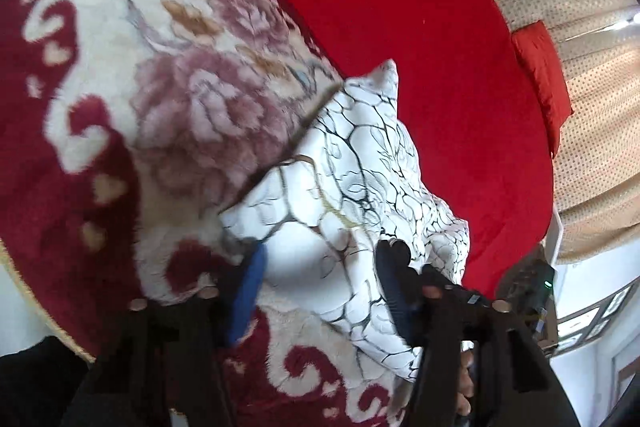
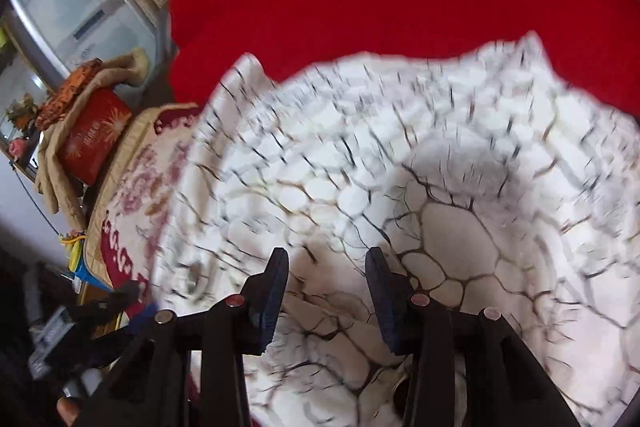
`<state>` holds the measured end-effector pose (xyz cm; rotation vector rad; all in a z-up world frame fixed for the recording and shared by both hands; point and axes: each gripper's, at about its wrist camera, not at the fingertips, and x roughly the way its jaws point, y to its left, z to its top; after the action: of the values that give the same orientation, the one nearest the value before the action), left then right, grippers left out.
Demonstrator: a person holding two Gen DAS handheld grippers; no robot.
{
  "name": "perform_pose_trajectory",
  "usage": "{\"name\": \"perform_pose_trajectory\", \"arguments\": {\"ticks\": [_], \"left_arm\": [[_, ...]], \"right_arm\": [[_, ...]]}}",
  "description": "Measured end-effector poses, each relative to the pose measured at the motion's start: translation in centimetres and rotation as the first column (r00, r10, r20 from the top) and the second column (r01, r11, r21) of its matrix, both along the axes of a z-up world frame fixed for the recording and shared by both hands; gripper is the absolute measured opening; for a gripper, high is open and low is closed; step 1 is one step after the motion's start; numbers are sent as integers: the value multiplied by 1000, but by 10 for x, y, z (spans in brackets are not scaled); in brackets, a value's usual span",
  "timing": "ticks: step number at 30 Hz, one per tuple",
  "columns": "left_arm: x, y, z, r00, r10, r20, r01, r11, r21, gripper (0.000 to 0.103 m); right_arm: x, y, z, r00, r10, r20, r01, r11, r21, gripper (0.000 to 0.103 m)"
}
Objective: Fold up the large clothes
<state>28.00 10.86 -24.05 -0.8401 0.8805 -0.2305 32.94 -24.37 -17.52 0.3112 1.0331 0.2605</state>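
Left wrist view: your left gripper (image 1: 320, 267) has its jaws spread around a bunched fold of the white crackle-patterned garment (image 1: 360, 163), which lies across the floral blanket (image 1: 160, 67) and the red sheet (image 1: 400, 7).

Right wrist view: your right gripper (image 2: 326, 267) hovers with jaws spread over the same garment (image 2: 440, 167), blurred here; whether they touch the cloth cannot be told.
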Motion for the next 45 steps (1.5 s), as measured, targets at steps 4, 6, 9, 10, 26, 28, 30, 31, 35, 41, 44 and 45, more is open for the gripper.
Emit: {"name": "perform_pose_trajectory", "arguments": {"ticks": [4, 6, 9, 10, 26, 28, 30, 31, 35, 41, 44, 45], "left_arm": [[6, 4, -9, 997, -23, -74, 26, 999, 45, 58], [11, 0, -24, 988, -83, -131, 73, 994, -78, 58], [17, -13, -28, 984, -127, -122, 109, 983, -145, 60], [19, -14, -29, 987, -113, -119, 94, 984, -153, 61], [74, -23, -26, 994, 108, 4, -106, 986, -131, 62], [86, -18, -33, 994, 110, -26, -113, 976, -187, 62], [94, -15, -37, 994, 106, -28, -110, 964, -243, 45], [98, -16, -35, 995, 93, -24, -96, 970, -221, 33], [105, -28, -20, 998, 56, 25, -53, 993, -108, 15], [89, -61, 43, 974, -48, 223, 21, 993, 118, 10], [72, -94, 77, 940, -151, 307, 70, 964, 258, 10], [67, -113, 89, 921, -202, 332, 90, 942, 325, 10]], "right_arm": [[2, 3, -1, 1000, 17, -4, -17, 1000, -15, 40], [1, 2, -3, 1000, 24, 3, -24, 1000, -7, 40], [0, 3, -3, 999, 44, 21, -44, 999, -4, 40], [0, 4, -3, 999, 46, 22, -45, 999, -6, 40], [-10, -6, -1, 995, 86, 48, -87, 996, 30, 40], [-10, -7, -1, 995, 86, 47, -88, 996, 35, 40], [-10, -7, -1, 995, 85, 46, -87, 996, 35, 40], [-10, -7, -1, 995, 85, 46, -87, 996, 34, 39], [-12, -14, 3, 996, 71, 44, -74, 995, 64, 35], [-26, -65, 30, 995, -32, 90, 18, 988, 154, 34], [-31, -103, 36, 991, -99, 90, 78, 975, 209, 35], [-32, -117, 37, 989, -123, 83, 101, 967, 233, 37]]}}
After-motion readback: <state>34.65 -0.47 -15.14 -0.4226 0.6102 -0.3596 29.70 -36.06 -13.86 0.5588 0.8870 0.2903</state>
